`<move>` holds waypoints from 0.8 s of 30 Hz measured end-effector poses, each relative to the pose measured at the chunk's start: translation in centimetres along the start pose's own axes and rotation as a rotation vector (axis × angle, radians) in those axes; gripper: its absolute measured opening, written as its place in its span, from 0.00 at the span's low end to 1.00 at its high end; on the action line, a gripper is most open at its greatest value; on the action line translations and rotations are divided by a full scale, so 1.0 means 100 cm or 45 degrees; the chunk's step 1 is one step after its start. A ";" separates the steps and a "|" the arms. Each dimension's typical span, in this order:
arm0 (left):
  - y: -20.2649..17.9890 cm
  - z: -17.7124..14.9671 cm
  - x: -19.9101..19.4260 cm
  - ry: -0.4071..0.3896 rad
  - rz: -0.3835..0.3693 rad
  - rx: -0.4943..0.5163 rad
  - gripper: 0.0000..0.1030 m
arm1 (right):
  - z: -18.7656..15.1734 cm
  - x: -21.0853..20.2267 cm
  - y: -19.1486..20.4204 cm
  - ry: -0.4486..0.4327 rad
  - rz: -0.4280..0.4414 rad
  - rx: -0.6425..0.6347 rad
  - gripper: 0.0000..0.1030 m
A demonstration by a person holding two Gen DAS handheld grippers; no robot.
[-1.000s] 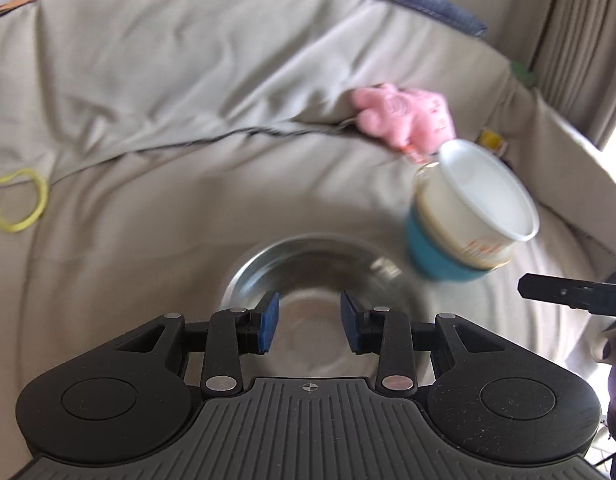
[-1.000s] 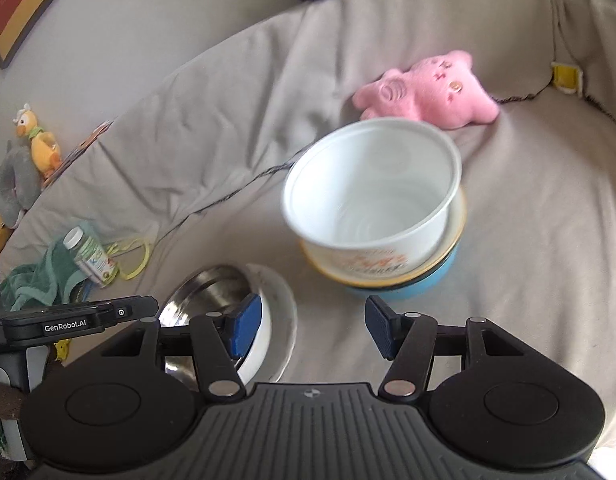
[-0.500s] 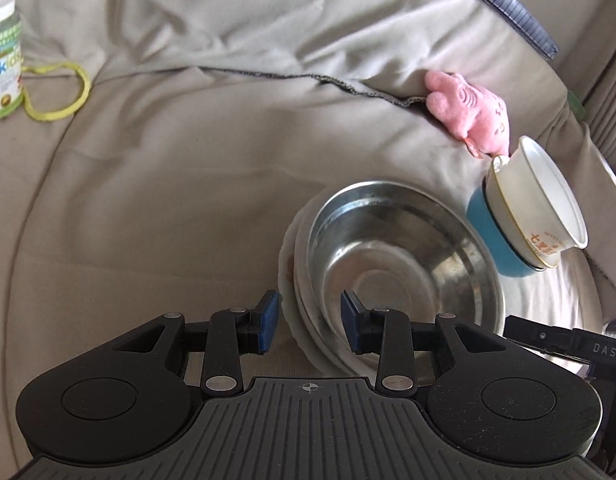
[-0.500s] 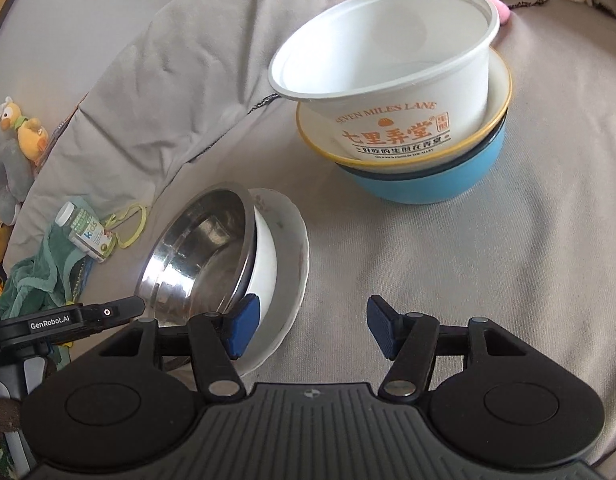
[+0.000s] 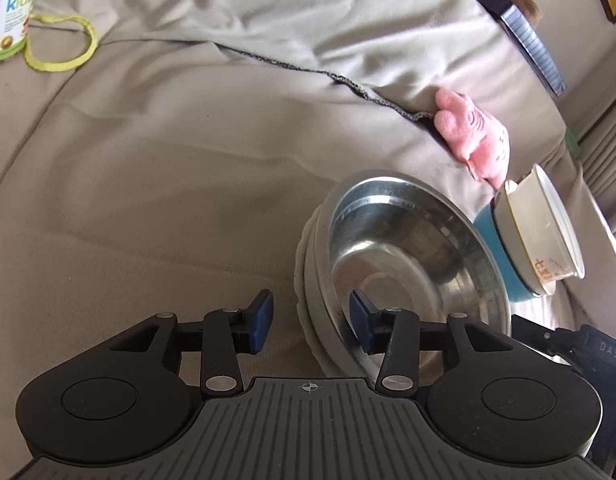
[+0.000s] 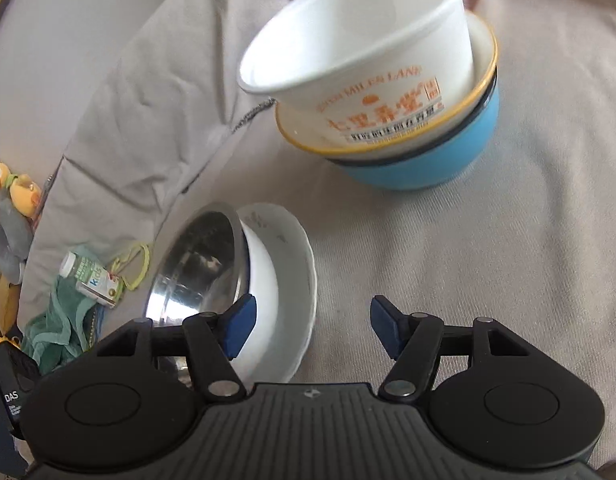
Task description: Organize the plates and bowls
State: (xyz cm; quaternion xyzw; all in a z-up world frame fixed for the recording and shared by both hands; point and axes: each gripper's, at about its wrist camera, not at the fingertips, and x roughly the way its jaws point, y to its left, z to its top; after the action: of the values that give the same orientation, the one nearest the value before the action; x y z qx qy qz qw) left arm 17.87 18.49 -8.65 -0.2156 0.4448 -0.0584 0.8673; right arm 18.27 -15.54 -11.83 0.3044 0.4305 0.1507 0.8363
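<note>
A steel bowl [image 5: 407, 264] sits nested in a white bowl on a white plate [image 5: 308, 312] on the grey sofa cover. My left gripper [image 5: 308, 322] is open, its jaws straddling the near rim of that stack. To the right stands a second stack: a white paper bowl [image 6: 367, 52] tilted in a yellow-rimmed white bowl [image 6: 459, 120] inside a blue bowl [image 6: 427, 168]; it also shows in the left wrist view [image 5: 535, 240]. My right gripper [image 6: 311, 326] is open and empty beside the white plate [image 6: 292, 280], with the steel bowl [image 6: 196, 264] to its left.
A pink plush toy [image 5: 471, 136] lies behind the stacks against the sofa back. A small "kids" carton [image 6: 92, 280], a yellow loop [image 5: 60, 52] and a green cloth [image 6: 60, 328] lie at the left. A plush owl [image 6: 12, 200] sits at the far left.
Both grippers have pulled back and lowered. The left one shifted left, so the steel bowl stack now sits at its right jaw; the left jaws have opened a little wider.
</note>
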 end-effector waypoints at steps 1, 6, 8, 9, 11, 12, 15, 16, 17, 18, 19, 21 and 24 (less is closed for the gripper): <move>0.002 0.002 0.001 0.002 -0.002 -0.006 0.48 | 0.001 0.000 0.003 0.006 -0.006 -0.020 0.63; 0.003 0.008 0.011 0.017 0.029 -0.013 0.49 | -0.001 0.003 0.010 -0.012 -0.046 -0.004 0.63; 0.002 0.006 0.014 0.021 0.003 -0.021 0.48 | -0.003 -0.003 0.011 -0.079 -0.085 0.005 0.63; 0.002 0.005 0.015 0.029 -0.010 -0.017 0.47 | -0.004 -0.008 0.012 -0.122 -0.106 -0.005 0.63; -0.001 0.004 0.016 0.050 -0.018 0.005 0.47 | -0.005 -0.017 0.012 -0.169 -0.111 -0.022 0.64; -0.002 0.004 0.017 0.058 -0.020 0.015 0.46 | -0.004 -0.018 0.014 -0.168 -0.103 -0.028 0.66; -0.006 0.006 0.018 0.087 -0.008 0.039 0.46 | -0.005 -0.012 0.022 -0.105 -0.054 -0.061 0.69; -0.008 0.006 0.018 0.096 0.000 0.055 0.46 | -0.006 -0.006 0.025 -0.074 -0.042 -0.072 0.69; -0.010 0.006 0.019 0.106 0.005 0.071 0.46 | -0.008 0.001 0.029 -0.041 -0.036 -0.080 0.69; -0.012 0.006 0.021 0.117 0.006 0.089 0.46 | -0.011 0.008 0.031 -0.007 -0.034 -0.080 0.69; -0.015 0.006 0.022 0.124 0.003 0.104 0.45 | -0.013 0.016 0.032 0.034 -0.027 -0.078 0.69; -0.019 0.004 0.025 0.136 0.002 0.134 0.41 | -0.017 0.031 0.033 0.108 -0.012 -0.061 0.69; -0.026 0.003 0.028 0.144 0.029 0.178 0.39 | -0.022 0.046 0.033 0.174 0.022 -0.027 0.69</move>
State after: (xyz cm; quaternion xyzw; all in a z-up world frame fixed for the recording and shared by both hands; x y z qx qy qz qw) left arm 20.04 15.48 -9.48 -0.1458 0.4904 -0.0915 0.8543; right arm 19.18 -9.82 -13.63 0.2882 0.4823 0.1828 0.8068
